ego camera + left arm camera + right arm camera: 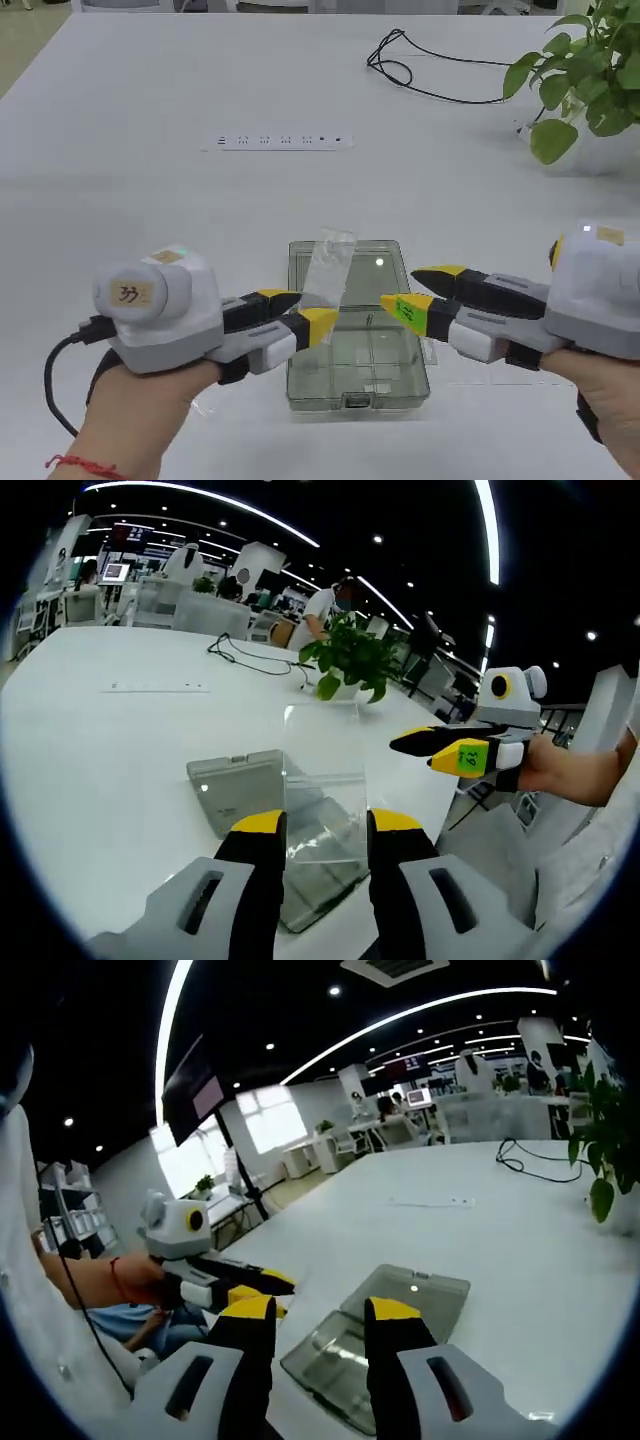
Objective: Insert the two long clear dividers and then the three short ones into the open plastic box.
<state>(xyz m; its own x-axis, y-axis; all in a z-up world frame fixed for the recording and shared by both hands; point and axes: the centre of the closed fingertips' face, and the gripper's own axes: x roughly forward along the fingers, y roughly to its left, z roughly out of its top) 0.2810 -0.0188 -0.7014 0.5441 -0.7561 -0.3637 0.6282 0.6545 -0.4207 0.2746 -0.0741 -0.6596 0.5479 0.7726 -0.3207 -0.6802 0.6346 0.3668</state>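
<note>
The left gripper (pixel 297 310) has its 2 yellow-tipped jaws closed on 1 clear divider (pixel 325 770). The sheet stands up from between the jaws and spans the gap from tip to tip in the left gripper view. Its lower edge is lost against the jaws and the box behind, so exactly where it is pinched is hard to make out. The right gripper (pixel 420 288) has its jaws apart with nothing between them. It sits just to the right of the divider, not touching it. Both grippers hover above the open plastic box (pixel 296 380), which lies on the white table (pixel 150 200) with its lid folded back on the far side. Faint lines show inside the box; whether they are seated dividers I cannot tell. Further back lie a power strip (pixel 285 141), a black cable (pixel 390 70) and a potted plant (pixel 585 75), the plant cut off by the right edge.
</note>
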